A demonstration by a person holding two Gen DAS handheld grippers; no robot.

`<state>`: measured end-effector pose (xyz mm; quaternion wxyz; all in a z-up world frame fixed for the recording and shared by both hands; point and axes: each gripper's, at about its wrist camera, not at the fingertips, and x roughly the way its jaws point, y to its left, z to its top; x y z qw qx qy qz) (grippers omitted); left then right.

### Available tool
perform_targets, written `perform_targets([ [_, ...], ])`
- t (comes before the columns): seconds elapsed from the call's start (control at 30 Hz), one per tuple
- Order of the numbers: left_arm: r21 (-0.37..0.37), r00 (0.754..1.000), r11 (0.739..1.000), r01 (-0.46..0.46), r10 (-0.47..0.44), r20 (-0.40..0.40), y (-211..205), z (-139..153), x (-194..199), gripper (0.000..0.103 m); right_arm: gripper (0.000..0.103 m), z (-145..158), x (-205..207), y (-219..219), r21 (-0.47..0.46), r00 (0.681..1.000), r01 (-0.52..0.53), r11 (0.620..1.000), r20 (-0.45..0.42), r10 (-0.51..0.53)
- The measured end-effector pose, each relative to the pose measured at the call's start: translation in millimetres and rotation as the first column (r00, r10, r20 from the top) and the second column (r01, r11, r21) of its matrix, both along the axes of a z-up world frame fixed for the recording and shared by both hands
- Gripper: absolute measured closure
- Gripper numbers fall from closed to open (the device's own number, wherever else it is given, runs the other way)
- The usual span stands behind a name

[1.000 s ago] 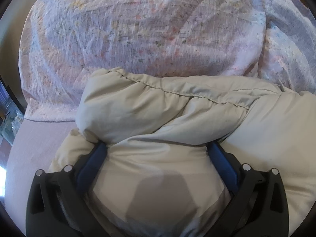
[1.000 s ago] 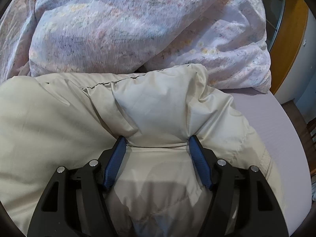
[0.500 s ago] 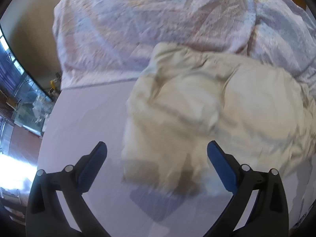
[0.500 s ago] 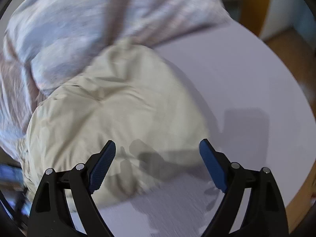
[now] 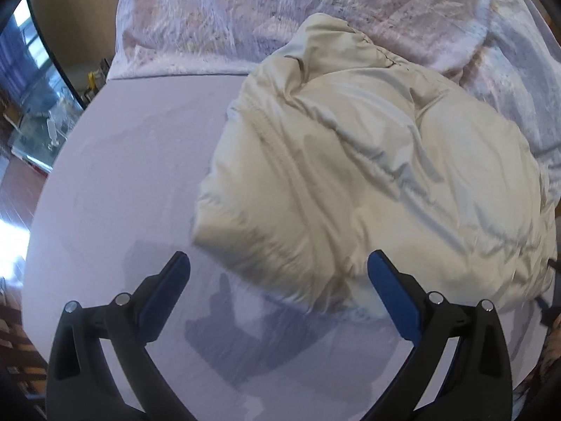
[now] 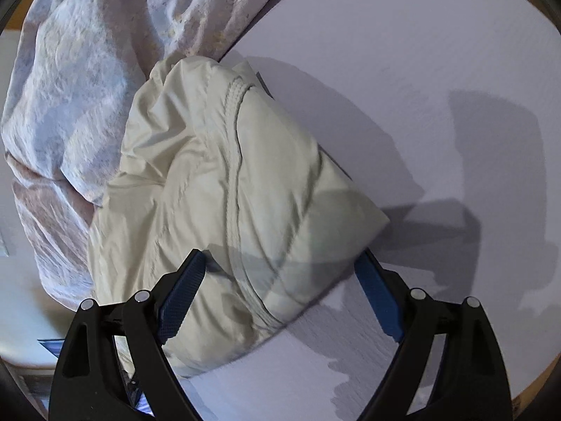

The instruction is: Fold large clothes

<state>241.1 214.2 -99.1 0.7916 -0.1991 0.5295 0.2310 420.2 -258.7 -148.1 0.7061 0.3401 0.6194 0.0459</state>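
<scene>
A cream padded jacket [image 5: 368,175] lies bundled in a fold on the lilac bed sheet [image 5: 133,182]. My left gripper [image 5: 278,263] hangs open above the sheet, its blue pads [image 5: 175,280] apart from the jacket's near edge and nothing between them. In the right wrist view the same jacket [image 6: 228,193] runs diagonally, a stitched seam along its middle. My right gripper [image 6: 280,259] hovers wide open over the jacket's near corner. Its pads [image 6: 377,294] do not press on the cloth.
A crumpled floral duvet [image 5: 315,10] is heaped behind the jacket and touches its far side, duvet [image 6: 80,70] at upper left. The bed's left edge drops to a wooden floor [image 5: 17,189]. Bare sheet [image 6: 420,52] spreads right of the jacket.
Both grippers let go of the jacket folds they held a second ago and drew back from it. The right gripper's jaws widened and its view rolled. The jacket now lies loose.
</scene>
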Motion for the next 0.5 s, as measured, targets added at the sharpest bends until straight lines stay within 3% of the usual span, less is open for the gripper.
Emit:
perform_targets([
  [0.2, -0.034, 0.998, 0.998, -0.057, 0.057, -0.006, 7, -16, 19, 0.003, 0.015, -14, 6, 0, 0.081, 0.998, 0.061, 0.995, -0.023, -0.059],
  [0.37, -0.057, 0.996, 0.995, -0.087, 0.088, 0.011, 15, -23, 29, 0.003, 0.016, -12, 4, 0, 0.073, 0.998, 0.065, 0.995, -0.002, -0.065],
  [0.5, -0.062, 0.995, 0.994, -0.094, 0.096, 0.026, 19, -26, 36, 0.004, 0.023, -14, 9, 4, 0.062, 0.998, 0.070, 0.996, -0.002, -0.070],
])
